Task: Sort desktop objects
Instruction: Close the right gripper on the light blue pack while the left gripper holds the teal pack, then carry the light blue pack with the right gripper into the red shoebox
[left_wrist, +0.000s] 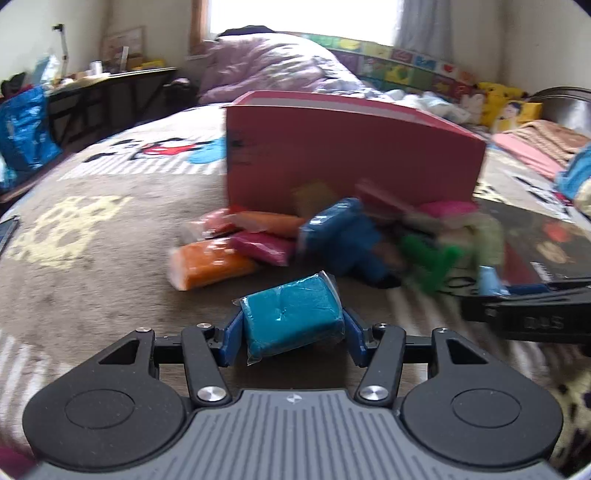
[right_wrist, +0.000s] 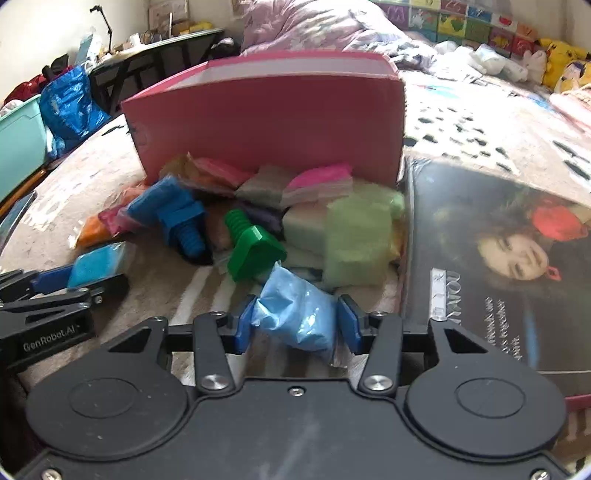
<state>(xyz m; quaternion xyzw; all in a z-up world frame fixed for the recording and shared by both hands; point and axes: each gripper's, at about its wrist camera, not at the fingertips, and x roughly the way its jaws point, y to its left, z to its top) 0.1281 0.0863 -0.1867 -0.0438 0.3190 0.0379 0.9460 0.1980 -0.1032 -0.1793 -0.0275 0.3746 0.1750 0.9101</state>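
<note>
Only the right wrist view shows the magazine (right_wrist: 498, 258); right gripper (right_wrist: 295, 319) jaws clamp a light-blue packet (right_wrist: 299, 314), left gripper (left_wrist: 291, 328) jaws a teal packet (left_wrist: 291, 314); pink box (right_wrist: 273, 110) contents hidden.

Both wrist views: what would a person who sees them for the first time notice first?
The tall pink box stands behind a heap of bright wrapped clay packets, with a green toy bolt and a blue toy bolt lying in front. Each hand-held gripper is shut on a packet: the left on a teal packet, the right on a light blue packet.
</note>
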